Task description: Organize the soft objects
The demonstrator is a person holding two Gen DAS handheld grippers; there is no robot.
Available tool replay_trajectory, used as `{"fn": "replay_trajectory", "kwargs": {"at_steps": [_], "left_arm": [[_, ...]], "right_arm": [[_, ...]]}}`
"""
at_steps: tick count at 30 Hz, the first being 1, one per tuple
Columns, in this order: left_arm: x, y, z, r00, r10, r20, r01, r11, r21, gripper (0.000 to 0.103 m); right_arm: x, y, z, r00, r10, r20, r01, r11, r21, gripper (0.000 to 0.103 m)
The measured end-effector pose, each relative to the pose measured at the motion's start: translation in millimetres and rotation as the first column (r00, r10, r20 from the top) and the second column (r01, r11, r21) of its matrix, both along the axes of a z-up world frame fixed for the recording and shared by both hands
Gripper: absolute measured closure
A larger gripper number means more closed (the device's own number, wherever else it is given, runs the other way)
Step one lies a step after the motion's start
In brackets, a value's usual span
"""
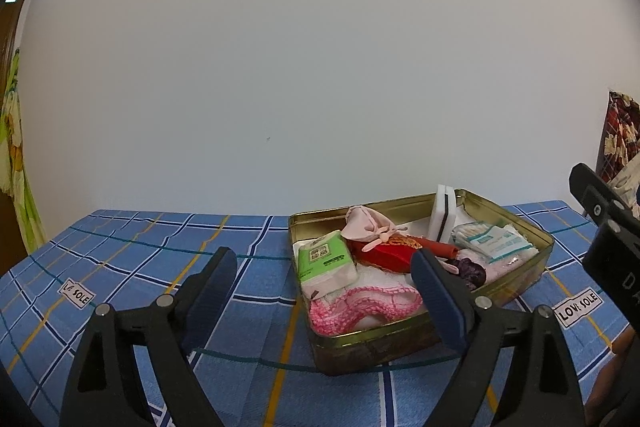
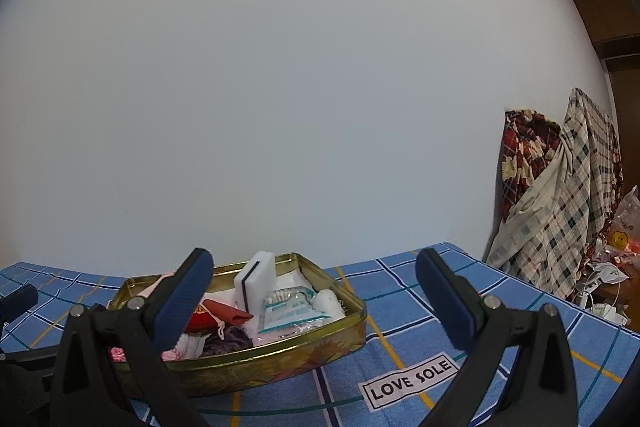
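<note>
A gold metal tin stands on a blue checked cloth. It holds a green tissue pack, a pink crochet piece, a red pouch, a pale pink cloth bundle, a white sponge, a cotton-swab packet and a purple scrunchie. My left gripper is open and empty, just in front of the tin's left part. My right gripper is open and empty, in front of the tin's right end.
The blue checked cloth covers the table, with "LOVE SOLE" labels. A plain wall stands behind. Plaid fabrics hang at the right, with clutter beyond the table's right edge. The right gripper's body shows in the left wrist view.
</note>
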State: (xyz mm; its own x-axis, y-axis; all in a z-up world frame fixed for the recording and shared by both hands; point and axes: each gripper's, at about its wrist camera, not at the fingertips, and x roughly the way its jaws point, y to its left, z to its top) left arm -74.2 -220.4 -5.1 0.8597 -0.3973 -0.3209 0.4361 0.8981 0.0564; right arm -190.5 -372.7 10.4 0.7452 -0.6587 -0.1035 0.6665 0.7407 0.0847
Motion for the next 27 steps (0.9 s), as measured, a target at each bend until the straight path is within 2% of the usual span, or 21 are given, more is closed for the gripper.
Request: {"fn": "replay_trajectory", "kwargs": {"at_steps": [27], "left_arm": [[-0.5,-0.1,0.8,1.0,0.004,0.006,-0.004,1.0,0.007,0.012]], "right_arm": [[-4.3,2.9,1.7,1.0,-0.003,0.01,0.003,1.0,-0.023,0.0]]}}
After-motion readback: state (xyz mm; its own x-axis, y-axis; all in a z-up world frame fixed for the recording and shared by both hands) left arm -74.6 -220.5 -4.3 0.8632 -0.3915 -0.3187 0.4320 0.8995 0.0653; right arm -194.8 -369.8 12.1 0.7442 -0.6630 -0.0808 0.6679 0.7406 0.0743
